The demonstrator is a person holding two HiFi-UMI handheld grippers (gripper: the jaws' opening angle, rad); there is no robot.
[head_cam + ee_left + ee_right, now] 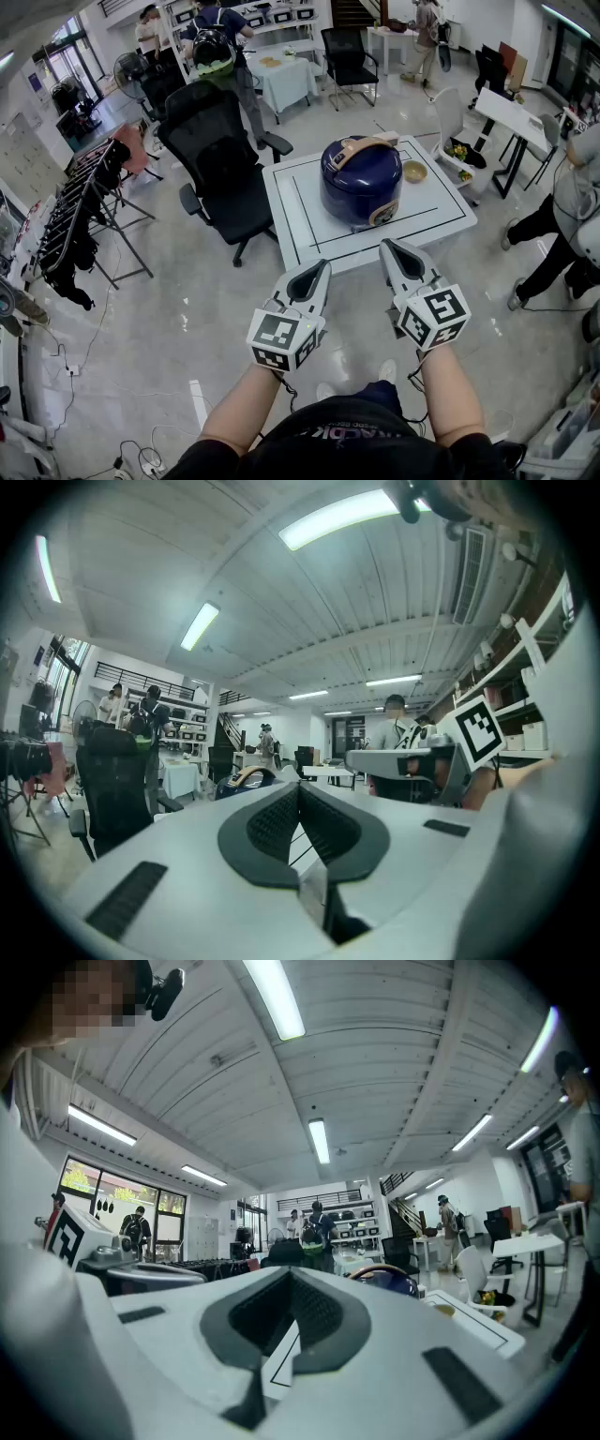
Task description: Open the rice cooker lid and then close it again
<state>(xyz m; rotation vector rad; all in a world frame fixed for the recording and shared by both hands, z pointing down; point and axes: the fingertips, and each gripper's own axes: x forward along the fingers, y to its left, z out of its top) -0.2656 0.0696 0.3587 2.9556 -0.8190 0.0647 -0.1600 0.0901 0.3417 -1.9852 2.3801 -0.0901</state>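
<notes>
Left gripper [317, 269]: jaws pressed together with nothing between them, held level, tips at the near edge of the white table [286, 220].
Right gripper [391, 247]: jaws closed too and empty (no contact with the cooker), tips over the same near edge in the head view.
Rice cooker [361, 180]: dark blue, upright on the table, lid down, apart from both grippers and ahead of them.
Handle [361, 146]: tan, lying across the lid.
Small bowl [413, 171]: on the table, just beside the cooker on its right.
Office chair [220, 159]: black, at the table's left side.
Background: several people among desks and shelves.
</notes>
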